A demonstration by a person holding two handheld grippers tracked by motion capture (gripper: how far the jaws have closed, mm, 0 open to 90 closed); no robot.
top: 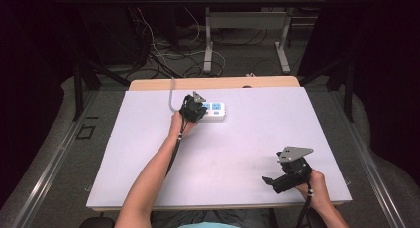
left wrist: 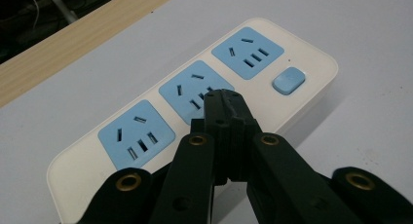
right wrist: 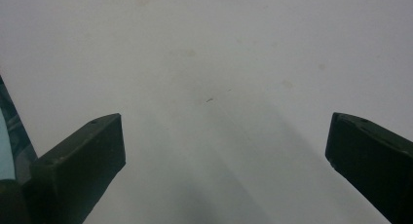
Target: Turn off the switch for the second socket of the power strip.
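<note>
White power strip (top: 214, 110) with three pale blue socket panels and a blue button (left wrist: 288, 81) at one end lies toward the far edge of the pale mat (top: 247, 139) that covers the table, a little left of centre; its grey cord (top: 171, 96) curves up and off the far side, over the strip of bare wood table edge (top: 213, 83). At the strip's left end the left gripper (top: 192, 110) is held over it by the person's left hand (top: 176, 123), forearm reaching in from the near side; in the left gripper view the two black jaws are pressed together with nothing between them, their joined tip (left wrist: 225, 100) over the middle socket panel (left wrist: 195, 90) (whether the tip touches the panel cannot be told). Near the right front corner of the mat, well apart from the strip, the right gripper (top: 289, 174) is held by the right hand (top: 317, 186), a grey three-cornered plate (top: 294, 153) on top of it; in the right gripper view its jaws stand wide apart, holding nothing, over bare mat marked with a few faint spots. Beyond the table, on the grey floor, lie tangled cables (top: 163, 54) beside the metal legs of a second table (top: 247, 20); the surroundings on both sides are dark.
</note>
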